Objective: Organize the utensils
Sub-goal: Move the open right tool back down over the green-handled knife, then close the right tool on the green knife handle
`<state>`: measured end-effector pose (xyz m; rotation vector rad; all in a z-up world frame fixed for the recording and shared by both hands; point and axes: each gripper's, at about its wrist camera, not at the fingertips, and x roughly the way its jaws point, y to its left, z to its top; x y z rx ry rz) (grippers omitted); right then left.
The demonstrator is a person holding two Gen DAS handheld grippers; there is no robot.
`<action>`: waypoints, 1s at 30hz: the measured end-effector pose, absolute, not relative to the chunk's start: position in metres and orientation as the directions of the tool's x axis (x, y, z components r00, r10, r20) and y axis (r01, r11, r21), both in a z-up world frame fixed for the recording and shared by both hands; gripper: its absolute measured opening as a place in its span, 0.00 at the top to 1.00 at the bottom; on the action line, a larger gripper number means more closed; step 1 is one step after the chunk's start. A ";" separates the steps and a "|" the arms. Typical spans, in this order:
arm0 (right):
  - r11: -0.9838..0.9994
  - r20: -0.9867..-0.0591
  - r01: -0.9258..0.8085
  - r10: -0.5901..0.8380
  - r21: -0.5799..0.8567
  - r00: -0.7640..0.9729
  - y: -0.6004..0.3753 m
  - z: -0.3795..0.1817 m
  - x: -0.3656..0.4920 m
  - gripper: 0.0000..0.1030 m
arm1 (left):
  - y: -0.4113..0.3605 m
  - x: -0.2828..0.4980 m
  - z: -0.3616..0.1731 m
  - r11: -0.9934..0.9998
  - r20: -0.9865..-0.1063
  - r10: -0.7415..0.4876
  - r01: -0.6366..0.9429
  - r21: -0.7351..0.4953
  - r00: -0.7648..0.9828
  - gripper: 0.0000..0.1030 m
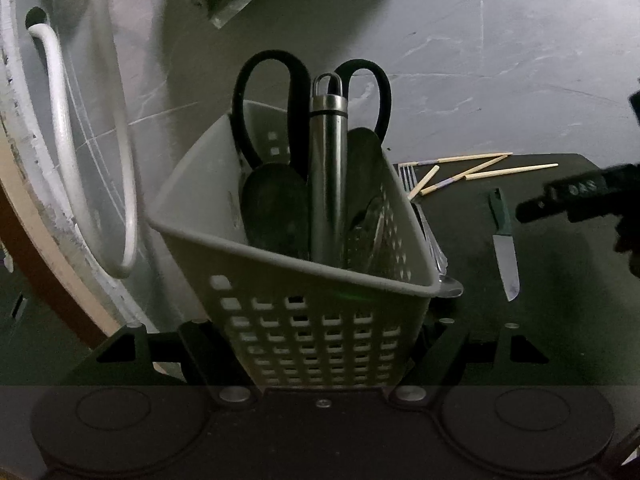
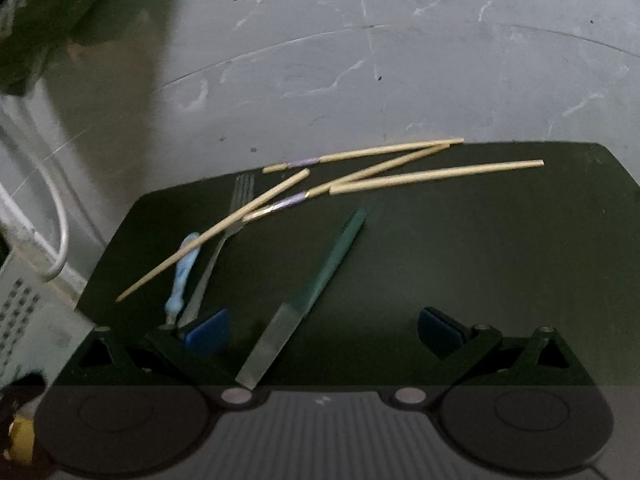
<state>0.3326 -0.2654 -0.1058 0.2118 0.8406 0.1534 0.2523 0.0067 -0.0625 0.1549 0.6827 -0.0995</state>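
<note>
The left gripper (image 1: 320, 344) is clamped on the perforated caddy (image 1: 304, 280) at frame centre; scissors (image 1: 276, 80), a steel handle (image 1: 328, 176) and dark spatulas (image 1: 276, 212) already stand inside. The right gripper (image 2: 322, 332) is spread apart, empty, low over the dark mat (image 2: 480, 260). The knife (image 2: 304, 300) lies between its fingers, lower centre; chopsticks (image 2: 400, 178) and fork (image 2: 232, 220) lie above and to the left. Judged step: loading loose utensils. Next move: close on the knife handle, avoiding the blade.

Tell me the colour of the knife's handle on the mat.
Dark green; the knife shows best in the right wrist view.
</note>
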 end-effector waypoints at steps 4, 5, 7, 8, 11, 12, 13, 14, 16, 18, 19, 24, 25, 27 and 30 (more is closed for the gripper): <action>0.970 -0.725 -0.039 0.205 0.238 0.658 -0.265 -0.114 0.364 0.08 | 0.003 0.253 -0.062 0.986 -0.634 -0.027 0.126 0.111 0.773 0.24; 0.970 -0.728 -0.033 0.201 0.239 0.656 -0.265 -0.117 0.371 0.09 | 0.002 0.253 -0.062 0.986 -0.634 -0.026 0.125 0.112 0.773 0.24; 0.970 -0.734 -0.017 0.195 0.242 0.650 -0.264 -0.121 0.384 0.13 | 0.001 0.254 -0.061 0.986 -0.633 -0.023 0.121 0.112 0.774 0.24; 0.970 -0.737 -0.011 0.191 0.242 0.648 -0.263 -0.124 0.391 0.14 | 0.001 0.255 -0.061 0.987 -0.633 -0.022 0.119 0.111 0.774 0.24; 0.973 -0.748 0.002 0.176 0.230 0.640 -0.260 -0.132 0.406 0.16 | 0.000 0.255 -0.062 0.987 -0.631 -0.019 0.116 0.112 0.775 0.24; 0.976 -0.744 0.003 0.163 0.216 0.648 -0.258 -0.133 0.408 0.19 | 0.000 0.255 -0.062 0.987 -0.631 -0.019 0.115 0.112 0.776 0.24; 0.979 -0.745 0.001 0.153 0.202 0.650 -0.257 -0.133 0.411 0.20 | 0.000 0.254 -0.062 0.987 -0.631 -0.019 0.115 0.112 0.776 0.24; 0.982 -0.744 -0.002 0.144 0.189 0.652 -0.256 -0.134 0.413 0.23 | 0.001 0.254 -0.062 0.987 -0.630 -0.019 0.115 0.112 0.776 0.24; 0.989 -0.741 -0.008 0.117 0.148 0.661 -0.250 -0.136 0.416 0.31 | 0.001 0.254 -0.062 0.987 -0.630 -0.019 0.114 0.112 0.776 0.24; 0.996 -0.737 -0.020 0.079 0.089 0.671 -0.243 -0.137 0.415 0.46 | 0.002 0.253 -0.062 0.987 -0.630 -0.020 0.116 0.111 0.776 0.24; 0.998 -0.735 -0.023 0.059 0.059 0.675 -0.240 -0.138 0.414 0.49 | 0.002 0.253 -0.062 0.987 -0.630 -0.020 0.116 0.111 0.776 0.24; 0.998 -0.724 -0.038 0.059 0.045 0.687 -0.233 -0.137 0.410 0.71 | 0.002 0.253 -0.062 0.987 -0.630 -0.022 0.118 0.111 0.776 0.24; 0.998 -0.724 -0.036 0.055 0.042 0.688 -0.231 -0.136 0.411 0.72 | 0.002 0.253 -0.061 0.986 -0.630 -0.024 0.120 0.111 0.776 0.24; 0.998 -0.722 -0.031 0.056 0.048 0.690 -0.229 -0.135 0.411 0.77 | 0.002 0.253 -0.061 0.986 -0.630 -0.027 0.124 0.111 0.776 0.24; 0.998 -0.718 -0.023 0.054 0.054 0.694 -0.227 -0.133 0.411 0.81 | 0.003 0.252 -0.061 0.985 -0.631 -0.032 0.132 0.112 0.775 0.24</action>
